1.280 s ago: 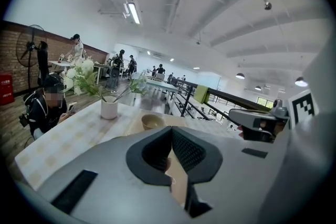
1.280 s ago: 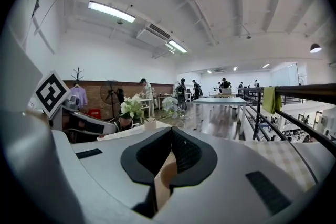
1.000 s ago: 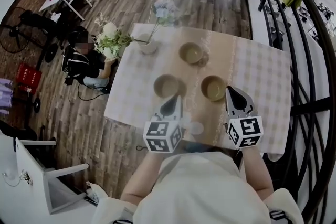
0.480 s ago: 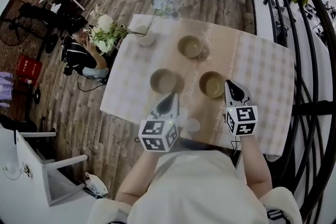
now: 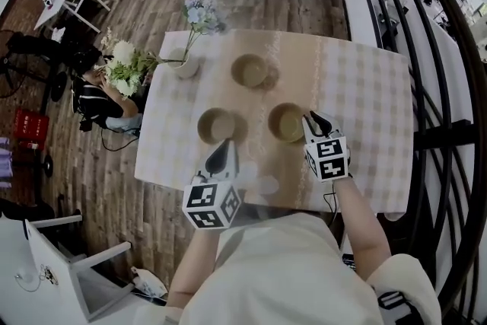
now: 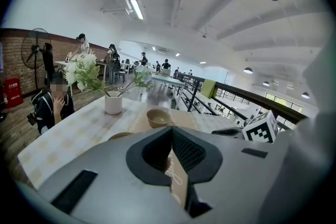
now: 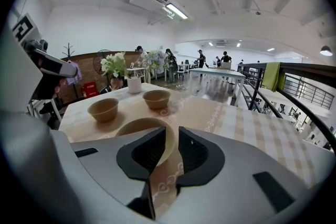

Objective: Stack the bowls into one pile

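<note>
Three tan bowls stand apart on the checked table (image 5: 365, 95): a far bowl (image 5: 249, 70), a left bowl (image 5: 216, 124) and a right bowl (image 5: 288, 122). My right gripper (image 5: 313, 119) is at the right bowl's right edge. In the right gripper view the jaws (image 7: 172, 136) stand close together with that bowl's (image 7: 139, 126) rim pinched between them; the bowl rests on the table. My left gripper (image 5: 223, 151) hovers just short of the left bowl, shut and holding nothing. In the left gripper view its jaws (image 6: 171, 131) meet at the tips, with the far bowl (image 6: 158, 117) beyond.
A white vase (image 5: 185, 65) with flowers stands at the table's far left corner. A person (image 5: 95, 99) sits on the floor left of the table. A black railing (image 5: 449, 110) runs along the right. A white chair (image 5: 68, 270) stands at the lower left.
The head view has shifted, so everything sits further left in frame. My right gripper has closed in on the right bowl's rim. The left gripper keeps its place near the left bowl.
</note>
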The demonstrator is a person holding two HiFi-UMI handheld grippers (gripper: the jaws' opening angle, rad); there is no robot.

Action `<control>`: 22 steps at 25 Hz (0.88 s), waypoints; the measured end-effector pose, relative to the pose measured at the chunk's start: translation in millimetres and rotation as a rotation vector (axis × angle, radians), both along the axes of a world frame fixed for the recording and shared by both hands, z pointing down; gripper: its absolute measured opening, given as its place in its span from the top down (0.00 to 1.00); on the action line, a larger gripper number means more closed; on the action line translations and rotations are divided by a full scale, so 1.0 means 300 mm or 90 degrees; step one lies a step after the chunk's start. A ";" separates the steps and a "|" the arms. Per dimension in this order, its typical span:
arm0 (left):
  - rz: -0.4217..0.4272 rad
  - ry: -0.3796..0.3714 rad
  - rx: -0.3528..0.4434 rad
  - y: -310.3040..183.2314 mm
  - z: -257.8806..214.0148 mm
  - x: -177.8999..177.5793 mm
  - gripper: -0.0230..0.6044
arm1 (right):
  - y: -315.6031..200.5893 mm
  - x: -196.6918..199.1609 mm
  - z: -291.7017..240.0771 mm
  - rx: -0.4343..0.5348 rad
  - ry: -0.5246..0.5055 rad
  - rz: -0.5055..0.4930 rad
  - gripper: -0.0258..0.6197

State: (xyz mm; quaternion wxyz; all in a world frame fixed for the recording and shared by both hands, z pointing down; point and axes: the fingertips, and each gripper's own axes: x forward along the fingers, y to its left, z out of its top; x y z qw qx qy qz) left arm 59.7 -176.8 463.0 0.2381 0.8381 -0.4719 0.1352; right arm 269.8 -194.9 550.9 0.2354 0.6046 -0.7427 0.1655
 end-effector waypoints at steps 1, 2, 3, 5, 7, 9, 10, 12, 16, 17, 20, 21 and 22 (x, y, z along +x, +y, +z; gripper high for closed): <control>0.000 0.001 -0.001 -0.004 0.002 -0.004 0.96 | -0.003 0.003 0.017 -0.007 0.001 0.004 0.86; 0.001 0.002 -0.002 -0.009 0.005 -0.008 0.96 | -0.008 0.004 0.032 -0.014 0.000 0.008 0.86; 0.002 0.003 -0.003 -0.014 0.009 -0.011 0.96 | -0.012 0.004 0.047 -0.020 -0.001 0.011 0.86; 0.005 0.005 -0.005 -0.026 0.014 -0.020 0.96 | -0.020 0.002 0.075 -0.033 -0.001 0.015 0.86; 0.006 0.006 -0.005 -0.038 0.015 -0.032 0.96 | -0.029 -0.001 0.101 -0.043 0.003 0.020 0.86; 0.006 0.007 -0.004 -0.047 0.011 -0.045 0.96 | -0.035 -0.002 0.124 -0.053 0.009 0.027 0.86; 0.006 0.008 -0.004 -0.051 0.008 -0.051 0.96 | -0.037 -0.001 0.134 -0.058 0.012 0.031 0.86; 0.005 0.012 -0.003 -0.055 0.002 -0.060 0.96 | -0.039 0.005 0.144 -0.065 0.014 0.039 0.88; -0.003 0.020 -0.004 -0.053 0.006 -0.082 0.96 | -0.042 0.013 0.148 -0.065 0.016 0.056 0.91; -0.005 0.020 -0.004 -0.052 0.008 -0.089 0.96 | -0.043 0.009 0.145 -0.063 0.016 0.059 0.92; -0.009 0.024 -0.004 -0.051 0.004 -0.109 0.96 | -0.046 -0.004 0.123 -0.054 0.013 0.063 0.93; -0.011 0.026 -0.004 -0.051 0.003 -0.113 0.96 | -0.046 -0.008 0.114 -0.053 0.011 0.063 0.93; -0.013 0.029 -0.004 -0.052 0.001 -0.116 0.96 | -0.047 -0.013 0.106 -0.052 0.011 0.061 0.93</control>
